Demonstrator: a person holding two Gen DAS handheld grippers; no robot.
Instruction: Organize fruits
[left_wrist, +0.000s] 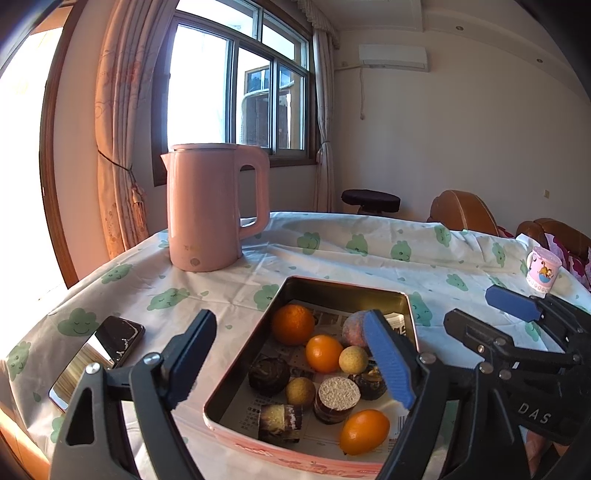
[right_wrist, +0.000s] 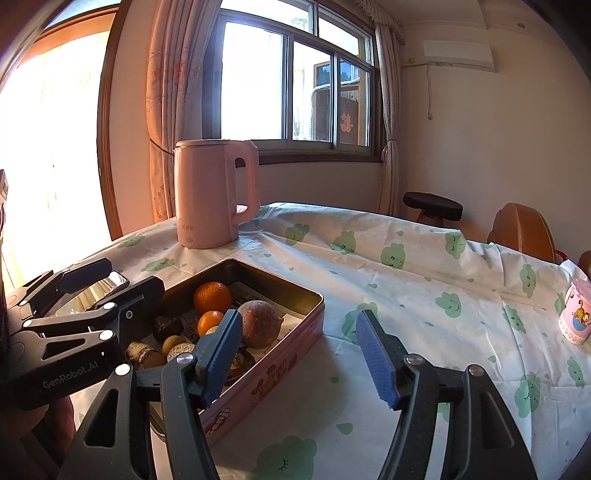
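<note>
A pink metal tin (left_wrist: 410, 317) (right_wrist: 295, 347) lined with newspaper holds several fruits: an orange (left_wrist: 293, 324) (right_wrist: 212, 296), smaller oranges (left_wrist: 324, 352) (left_wrist: 364, 431), a brownish round fruit (left_wrist: 352, 328) (right_wrist: 259, 324), yellow longans (left_wrist: 353, 359), dark mangosteens (left_wrist: 268, 374) and cut sugarcane pieces (left_wrist: 339, 393). My left gripper (left_wrist: 291, 362) is open and empty, low over the tin's left half; it also shows in the right wrist view (right_wrist: 110, 280). My right gripper (right_wrist: 299, 354) is open and empty, just right of the tin; it also shows in the left wrist view (left_wrist: 487, 314).
A pink kettle (left_wrist: 214, 206) (right_wrist: 214, 192) stands behind the tin. A phone (left_wrist: 98, 360) lies left of it. A pink lidded cup (left_wrist: 542, 271) (right_wrist: 576, 314) stands at the far right. A cloud-print cloth (right_wrist: 424, 295) covers the table; chairs stand behind.
</note>
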